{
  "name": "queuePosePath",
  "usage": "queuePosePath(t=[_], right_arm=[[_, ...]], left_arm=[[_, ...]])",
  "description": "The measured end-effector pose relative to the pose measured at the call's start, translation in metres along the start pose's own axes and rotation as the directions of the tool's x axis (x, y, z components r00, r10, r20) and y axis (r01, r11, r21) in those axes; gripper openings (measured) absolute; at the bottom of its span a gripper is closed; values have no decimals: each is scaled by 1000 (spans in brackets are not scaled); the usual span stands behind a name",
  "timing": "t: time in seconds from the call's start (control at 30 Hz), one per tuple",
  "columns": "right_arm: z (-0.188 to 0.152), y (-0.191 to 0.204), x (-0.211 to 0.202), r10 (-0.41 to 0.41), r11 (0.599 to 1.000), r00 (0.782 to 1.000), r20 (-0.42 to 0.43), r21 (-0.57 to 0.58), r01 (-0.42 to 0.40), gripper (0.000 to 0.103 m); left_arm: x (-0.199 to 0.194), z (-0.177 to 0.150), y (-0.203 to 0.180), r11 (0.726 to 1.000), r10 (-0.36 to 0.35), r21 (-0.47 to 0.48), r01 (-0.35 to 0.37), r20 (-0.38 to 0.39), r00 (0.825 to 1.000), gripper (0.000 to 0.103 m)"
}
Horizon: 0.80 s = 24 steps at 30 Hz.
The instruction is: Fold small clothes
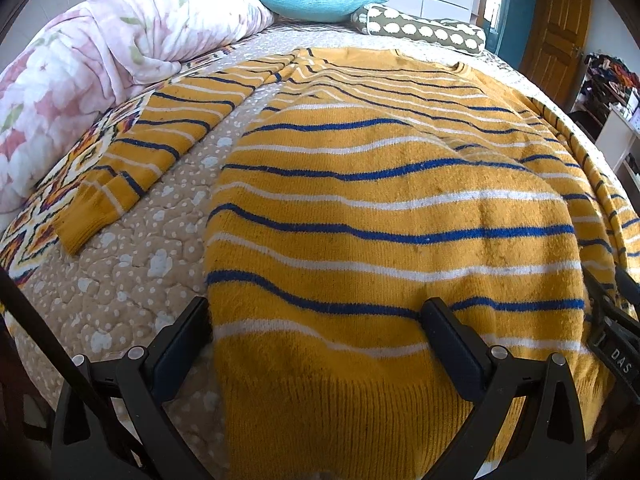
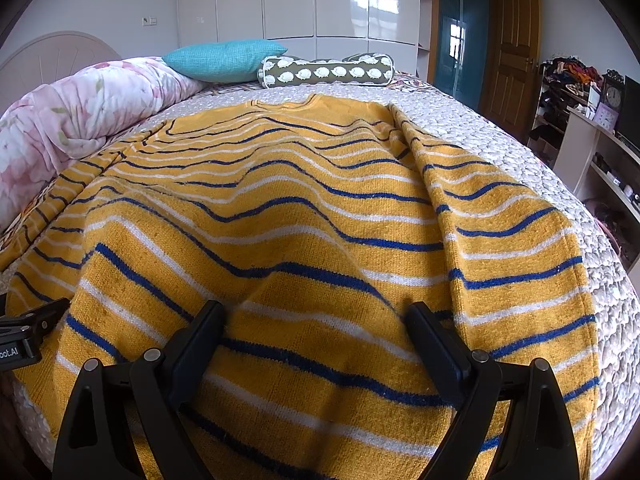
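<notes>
Sweater [image 1: 380, 200], mustard yellow with blue and white stripes, lies spread flat on a bed [image 1: 132, 264] covered by a beige dotted quilt. One sleeve [image 1: 160, 144] stretches toward 10 o'clock, beside a pink floral duvet [image 1: 100, 64]. Left tool [image 1: 320, 316] hovers at the sweater's hem near 6 o'clock, jaws spread wide, straddling the hem's left edge. Right tool [image 2: 316, 316] sits over the hem too, jaws spread apart. A teal pillow [image 2: 224, 60] rests at 12 o'clock.
</notes>
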State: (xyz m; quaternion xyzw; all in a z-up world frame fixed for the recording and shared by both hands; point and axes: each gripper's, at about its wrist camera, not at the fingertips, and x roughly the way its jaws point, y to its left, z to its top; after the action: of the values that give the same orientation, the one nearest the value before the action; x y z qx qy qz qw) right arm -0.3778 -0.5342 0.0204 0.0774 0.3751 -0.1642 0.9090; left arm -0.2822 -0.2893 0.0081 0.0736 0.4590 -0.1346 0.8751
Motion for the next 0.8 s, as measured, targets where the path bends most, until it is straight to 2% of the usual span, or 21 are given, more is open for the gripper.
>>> queuePosePath(t=[0.13,0.27,0.43,0.57,0.63,0.7,0.73,0.8], right_arm=[[0,0,0,0,1000,1000,1,0,0,94],[0,0,-1,0,1000,1000,2,-1,0,94],[1,0,-1,0,1000,1000,6,-1,0,94],[1,0,-2,-3,1000,1000,12,-2,3,94],[1,0,-3,-6,1000,1000,15,-5,6,94],[1,1,-3,-10,1000,1000,17,-6,10,94],[-1,1,-3,-12,1000,1000,18,-7,12,94],[-1,1,-4,-15,1000,1000,18,-7,16,94]], left_arm=[[-9,-3,2,1000,-5,26,5,-15,1000,103],[-30,-4,23,997,-75,-5,74,-11,997,87],[-50,-2,71,993,-62,-95,65,39,997,87],[-34,-2,79,989,-119,-91,117,-21,993,85],[-30,0,73,989,-128,-78,126,-15,992,72],[-26,0,66,979,-185,-96,181,-35,982,18],[-24,1,63,969,-226,-115,219,-53,973,12],[-27,1,57,976,-196,-107,190,-46,979,10]])
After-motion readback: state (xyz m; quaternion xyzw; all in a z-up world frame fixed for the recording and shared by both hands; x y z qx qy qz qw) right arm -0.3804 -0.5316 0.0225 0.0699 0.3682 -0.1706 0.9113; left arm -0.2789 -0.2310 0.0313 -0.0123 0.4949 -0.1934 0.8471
